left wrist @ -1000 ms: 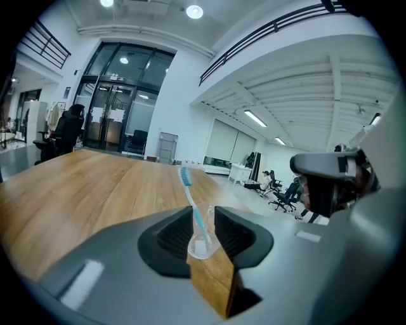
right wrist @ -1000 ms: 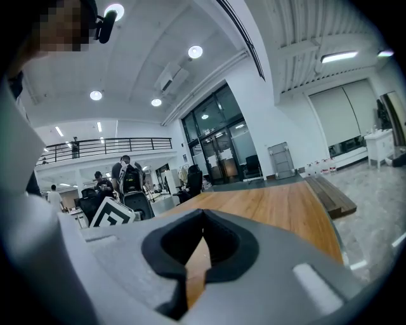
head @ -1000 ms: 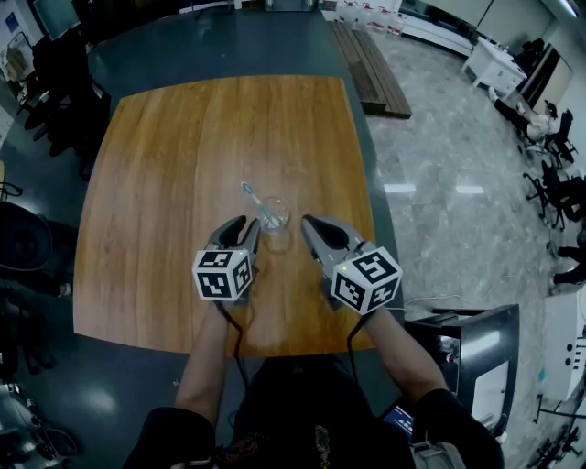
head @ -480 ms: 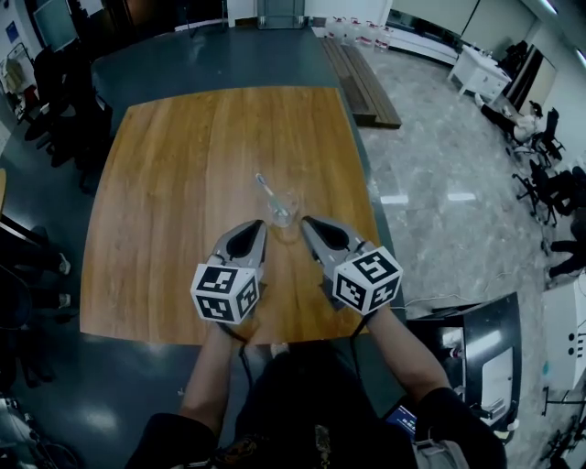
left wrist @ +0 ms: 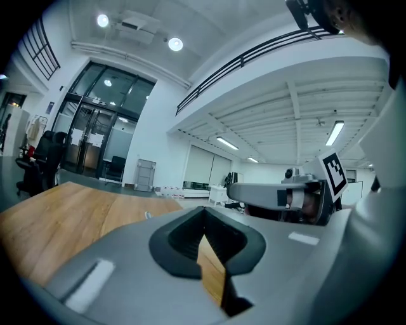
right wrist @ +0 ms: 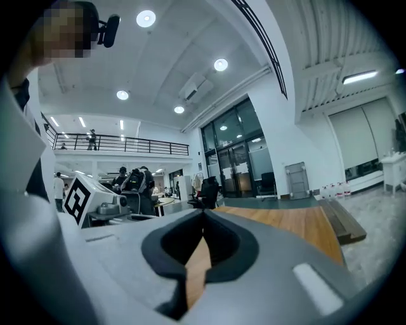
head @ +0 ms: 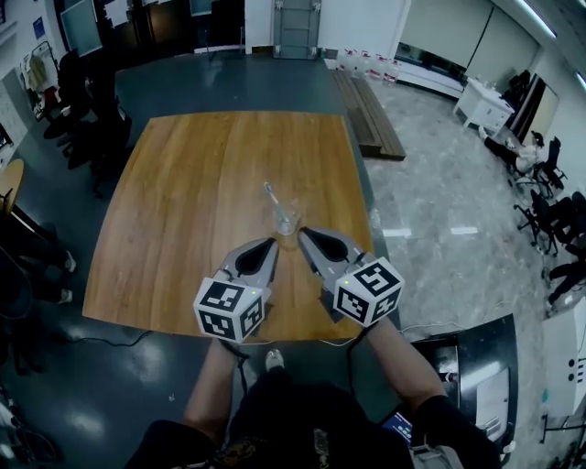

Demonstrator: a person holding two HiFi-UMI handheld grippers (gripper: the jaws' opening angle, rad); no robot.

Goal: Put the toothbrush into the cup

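No words, brands or numbers can be read anywhere. The only printed marks are bold black-and-white square patterns. They are on the marker cube (head: 229, 310) of the left claw (head: 274, 242) and on the marker cube (head: 369, 291) of the right claw (head: 303, 232), and they carry no letters. A small blue panel (head: 38, 27) on the far left wall is too small to make out.

Toothbrush (head: 274, 200) leaning in clear, seemingly glass cup (head: 286, 222) on wooden table (head: 183, 211).
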